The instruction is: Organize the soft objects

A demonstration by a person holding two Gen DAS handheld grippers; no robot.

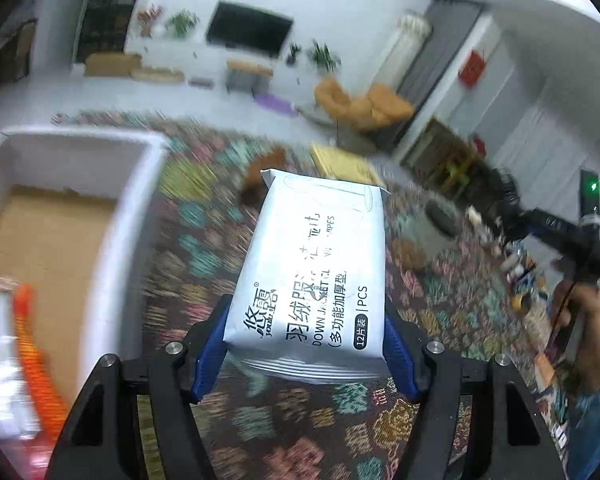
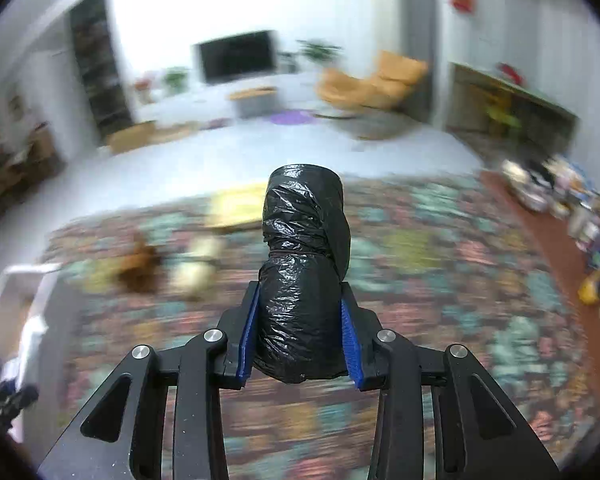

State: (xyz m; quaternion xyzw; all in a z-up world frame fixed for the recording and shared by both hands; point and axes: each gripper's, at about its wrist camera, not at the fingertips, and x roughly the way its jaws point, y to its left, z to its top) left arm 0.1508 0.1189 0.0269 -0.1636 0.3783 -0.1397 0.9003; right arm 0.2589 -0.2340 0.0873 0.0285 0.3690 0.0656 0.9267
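A white pack of wipes (image 1: 312, 256) with blue and black print is lifted above the patterned carpet, and my left gripper (image 1: 304, 320) is shut on its near end, blue pads pressing both sides. In the right wrist view a roll of black plastic bags (image 2: 304, 220) stands up between the blue pads of my right gripper (image 2: 300, 292), which is shut on its lower half. A white box (image 1: 132, 216) with a cardboard floor sits to the left of the wipes. An orange and white pack (image 1: 20, 360) lies at its near end.
The colourful carpet (image 1: 204, 248) covers the floor. On it lie a brown plush toy (image 2: 138, 264), a pale soft item (image 2: 196, 268) and a flat yellow item (image 1: 344, 160). Several small items are piled at the right (image 2: 560, 200). A person's hand (image 1: 580, 320) shows at the right edge.
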